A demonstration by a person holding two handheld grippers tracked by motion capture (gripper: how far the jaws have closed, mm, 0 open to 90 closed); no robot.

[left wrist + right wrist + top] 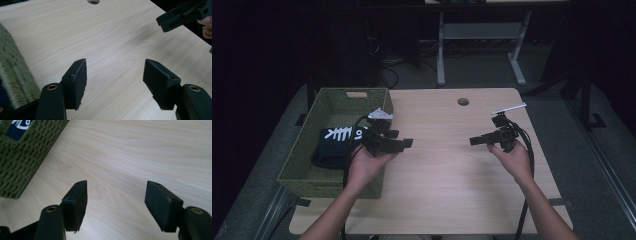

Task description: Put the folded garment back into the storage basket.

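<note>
Basket (312,150) of green woven material sits on the left part of the pale wooden bench (447,165), its long side running away from the person, its near corner reaching the bench's front-left area. Inside it lies a dark folded cloth (334,145) with a white fishbone-like print, resting on the basket floor toward the right wall. In the high view the left hand-held gripper (404,143) is held just beside the basket's right wall, above the bench, its jaws pointing right toward the middle; the left hand (367,165) grips it from below and a black cable trails down from it over the basket edge. A grey three-cornered plate (380,114) stands on top of it. The right hand-held gripper (476,141) is held over the right half of the bench, jaws pointing left, well apart from the other one, with the right hand (512,157) around its body and a white-edged plate (508,108) above it. In the left gripper view the two black jaws stand wide apart with bare wood between them, so this hand-held gripper is released and grasps nothing; the basket's woven wall (12,75) shows at the left edge and the other gripper at the upper right. In the right gripper view the jaws likewise stand wide apart over bare wood, released, with the basket's corner (25,157) at the upper left. A round hole (463,101) lies near the bench's far edge.
</note>
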